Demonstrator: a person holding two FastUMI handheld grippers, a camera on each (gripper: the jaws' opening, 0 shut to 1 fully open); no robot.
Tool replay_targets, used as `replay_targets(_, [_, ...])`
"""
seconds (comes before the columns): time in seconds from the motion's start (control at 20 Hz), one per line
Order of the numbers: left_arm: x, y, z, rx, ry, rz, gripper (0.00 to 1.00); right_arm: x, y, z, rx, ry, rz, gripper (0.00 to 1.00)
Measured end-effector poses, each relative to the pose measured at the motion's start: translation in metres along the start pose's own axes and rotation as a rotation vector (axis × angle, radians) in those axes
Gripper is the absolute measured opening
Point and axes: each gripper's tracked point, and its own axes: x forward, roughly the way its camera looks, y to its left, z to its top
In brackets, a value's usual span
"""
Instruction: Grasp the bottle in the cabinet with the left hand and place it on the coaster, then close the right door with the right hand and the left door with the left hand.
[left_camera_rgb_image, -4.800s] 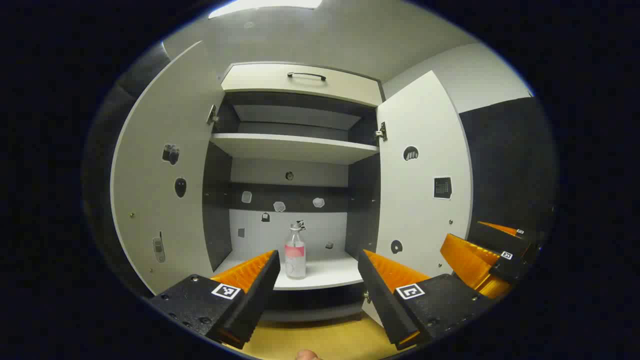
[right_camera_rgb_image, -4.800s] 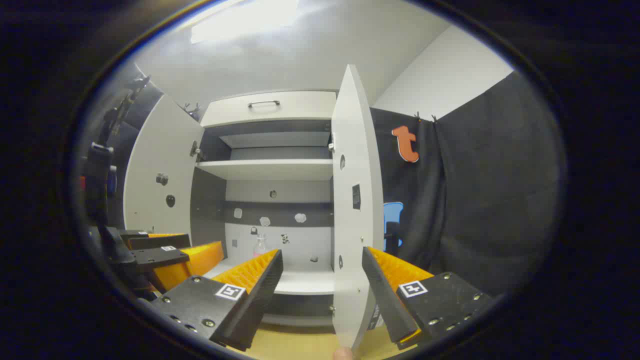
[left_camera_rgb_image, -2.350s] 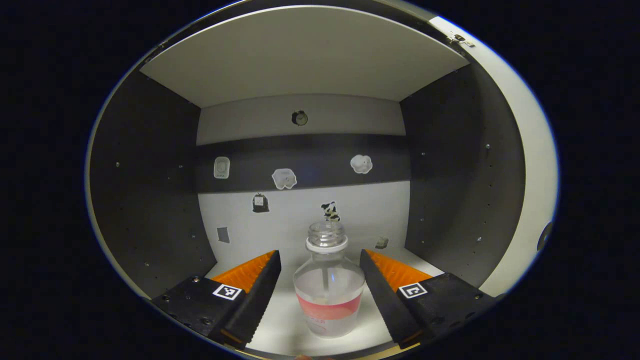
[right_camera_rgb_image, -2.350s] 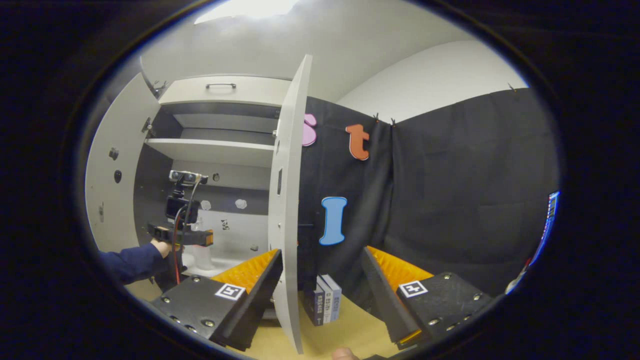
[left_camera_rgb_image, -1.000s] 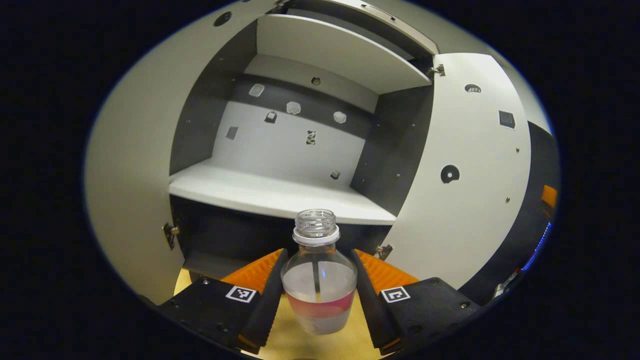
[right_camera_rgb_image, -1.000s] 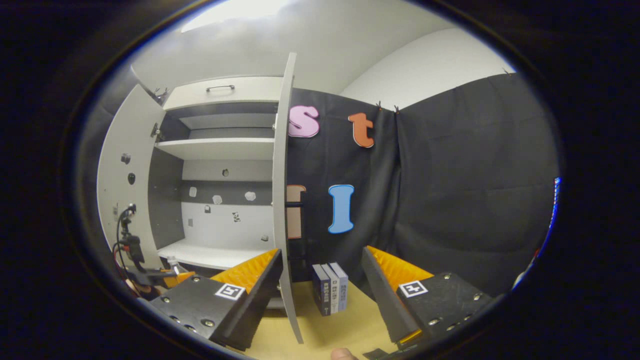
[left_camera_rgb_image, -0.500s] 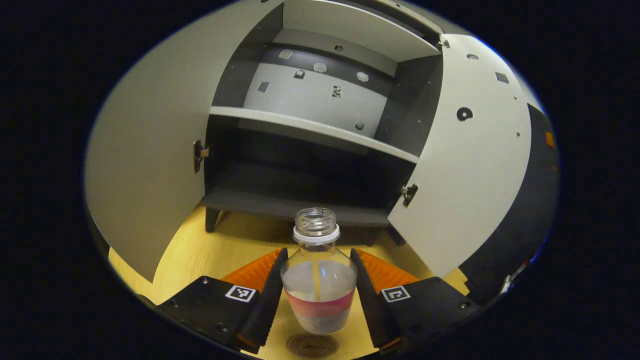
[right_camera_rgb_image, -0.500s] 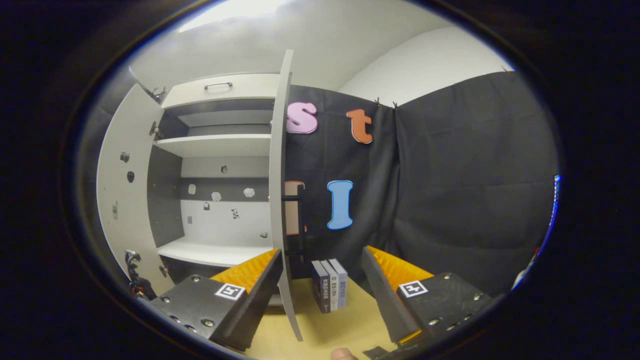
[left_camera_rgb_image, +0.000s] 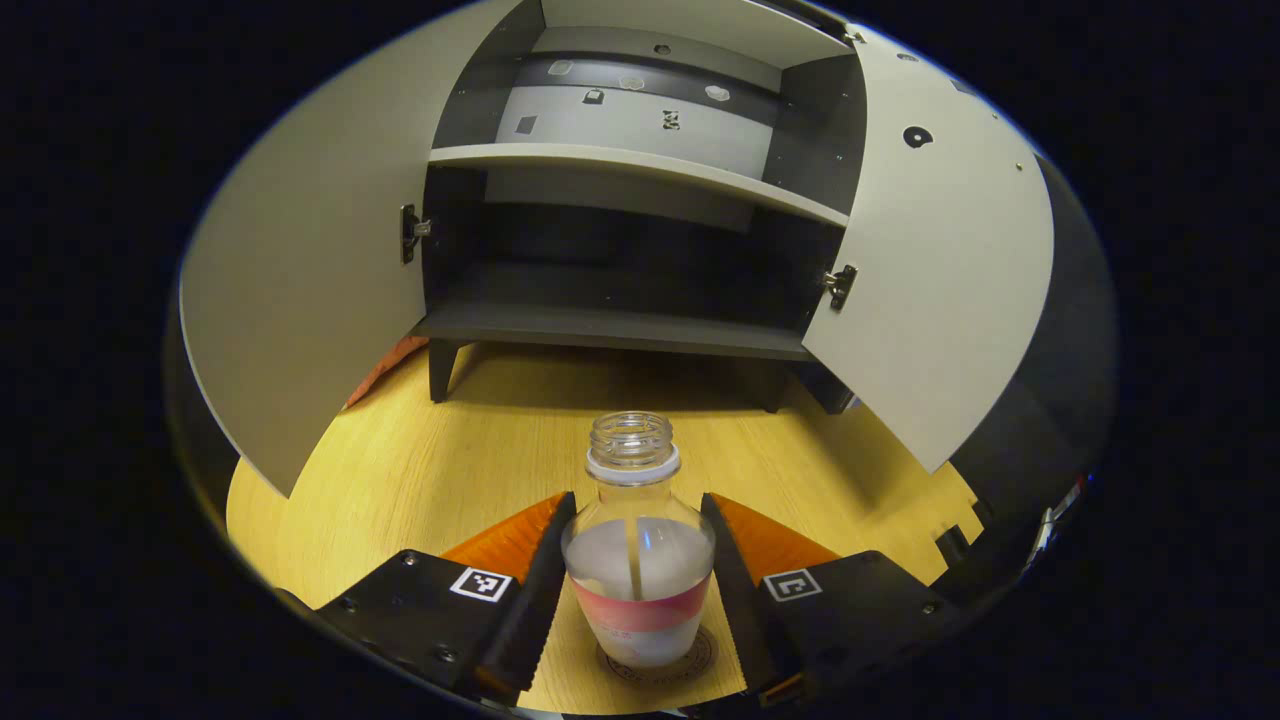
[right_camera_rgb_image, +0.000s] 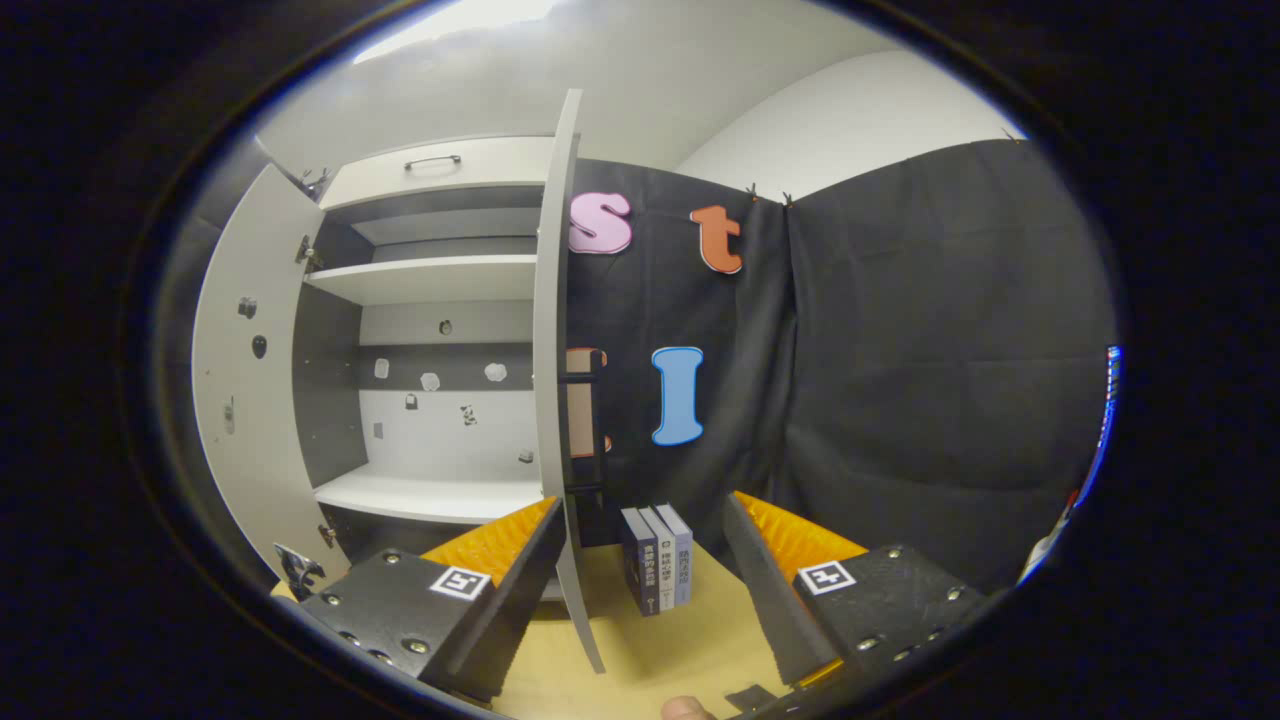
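A clear uncapped bottle (left_camera_rgb_image: 637, 560) with a red label band stands upright between the fingers of my left gripper (left_camera_rgb_image: 634, 590), which is shut on its body. Its base sits over the round brown coaster (left_camera_rgb_image: 690, 662) on the wooden table; whether it touches I cannot tell. Beyond it the cabinet (left_camera_rgb_image: 620, 250) stands with its left door (left_camera_rgb_image: 300, 270) and right door (left_camera_rgb_image: 940, 270) swung wide. In the right gripper view my right gripper (right_camera_rgb_image: 640, 590) is open with nothing held, and the right door (right_camera_rgb_image: 555, 400) shows edge-on just above its left finger.
A few upright books (right_camera_rgb_image: 660, 570) stand on the wooden table (left_camera_rgb_image: 480, 450) to the right of the cabinet. The cabinet's shelves (right_camera_rgb_image: 430, 495) are bare apart from small stickers on the back panel. Black cloth (right_camera_rgb_image: 900, 400) closes off the right side.
My left gripper has carried the bottle out of the cabinet and down, until its base is over the coaster. The right gripper has hardly moved beside the right door.
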Motion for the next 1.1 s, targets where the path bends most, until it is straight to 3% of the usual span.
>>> replay_targets(0.3, [0.005,0.004,-0.012,-0.093,-0.016,0.057,0.77,-0.004,-0.005,-0.005,-0.01,0.01,-0.004,0.96])
replay_targets(0.5, [0.005,0.003,-0.01,-0.093,-0.049,0.073,0.78,-0.006,-0.011,-0.009,-0.018,0.018,-0.011,0.96])
replay_targets(0.8, [-0.009,-0.007,-0.016,-0.028,-0.052,0.047,0.79,-0.003,-0.005,-0.014,-0.018,0.031,0.004,0.96])
replay_targets(1.1, [-0.024,-0.016,-0.028,-0.05,-0.02,-0.019,0.8,0.002,0.002,-0.02,-0.016,0.041,0.017,0.96])
